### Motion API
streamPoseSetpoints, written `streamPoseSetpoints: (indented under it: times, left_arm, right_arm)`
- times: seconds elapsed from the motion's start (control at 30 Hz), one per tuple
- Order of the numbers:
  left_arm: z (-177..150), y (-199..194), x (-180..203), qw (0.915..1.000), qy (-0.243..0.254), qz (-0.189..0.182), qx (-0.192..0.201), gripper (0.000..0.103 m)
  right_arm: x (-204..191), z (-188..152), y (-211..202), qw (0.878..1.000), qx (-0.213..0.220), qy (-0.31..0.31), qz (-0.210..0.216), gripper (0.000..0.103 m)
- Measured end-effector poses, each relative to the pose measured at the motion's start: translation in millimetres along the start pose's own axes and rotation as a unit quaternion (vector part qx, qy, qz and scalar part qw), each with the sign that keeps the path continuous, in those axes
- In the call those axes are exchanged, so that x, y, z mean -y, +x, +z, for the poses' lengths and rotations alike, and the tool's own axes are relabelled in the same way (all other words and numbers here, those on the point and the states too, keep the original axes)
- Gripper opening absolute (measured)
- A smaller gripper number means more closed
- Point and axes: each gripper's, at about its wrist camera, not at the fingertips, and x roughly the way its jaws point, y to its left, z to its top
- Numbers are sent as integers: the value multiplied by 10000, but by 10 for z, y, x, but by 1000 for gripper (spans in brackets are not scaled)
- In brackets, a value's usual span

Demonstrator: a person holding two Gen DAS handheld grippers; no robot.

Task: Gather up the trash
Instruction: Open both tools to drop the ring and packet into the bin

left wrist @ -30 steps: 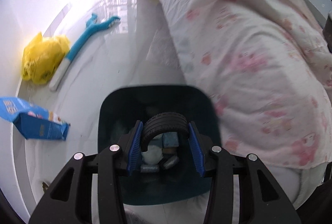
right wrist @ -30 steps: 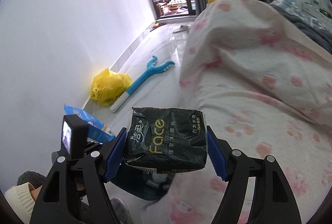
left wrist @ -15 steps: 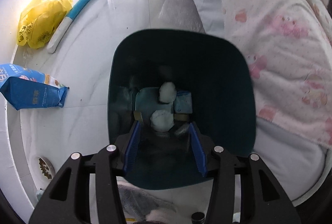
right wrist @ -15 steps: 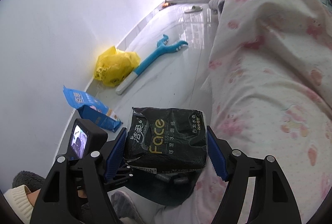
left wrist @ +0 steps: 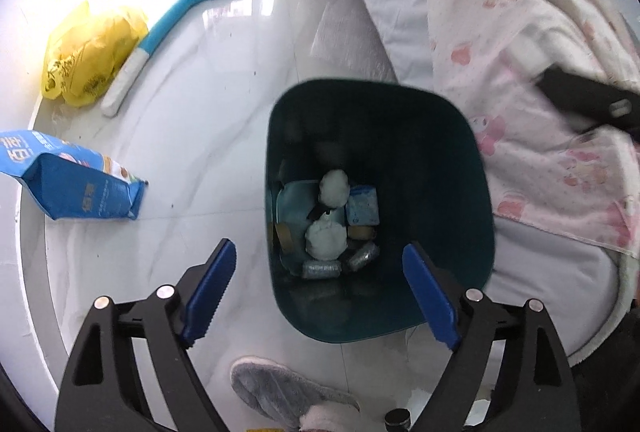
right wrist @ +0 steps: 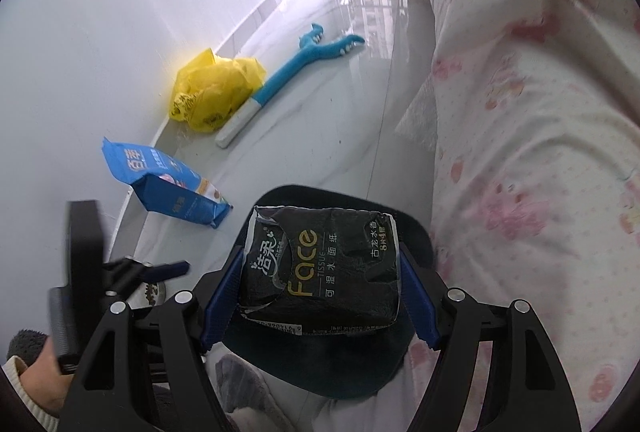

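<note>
Left gripper (left wrist: 316, 288) fingers spread wide, holding nothing, above one dark teal plastic trash bin (left wrist: 452, 160) on the floor beside the bed (left wrist: 520, 32). Inside: two white tissue wads (left wrist: 334, 188) and two silver wrappers (left wrist: 322, 268) (other scraps unclear). Right gripper (right wrist: 320, 296) fingers clamp one black crinkled tissue pack (right wrist: 320, 264) over the bin. Far left on the floor: one blue bag (left wrist: 76, 184), one yellow plastic bag (left wrist: 88, 52), one blue toy grabber (left wrist: 180, 20).

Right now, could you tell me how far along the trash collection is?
Done: tissue wads and wrappers lie in the teal bin; the left gripper is open. In hand: the right gripper grips a black tissue pack above the bin. Left: the blue bag and yellow bag.
</note>
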Motion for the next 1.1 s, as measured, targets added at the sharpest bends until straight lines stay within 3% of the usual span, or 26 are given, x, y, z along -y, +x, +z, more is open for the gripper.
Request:
streamPoseSetpoints:
  times: [0.3, 0.67, 0.93, 1.1]
  left_arm:
    - [-15, -352, -114, 9963, 208, 303, 775, 89]
    - [55, -828, -127, 9845, 209, 254, 1725, 90]
    - [97, -1292, 54, 9691, 294, 262, 2435, 93]
    - [82, -1659, 214, 9548, 378, 243, 2939, 95]
  right_arm:
    - [2, -93, 412, 9985, -502, 126, -162, 74]
    - [-32, -217, 732, 9953, -895, 70, -363, 74]
    - [-6, -333, 861, 9930, -1086, -10, -454, 84]
    - [-89, -305, 667, 9957, -806, -191, -414, 90]
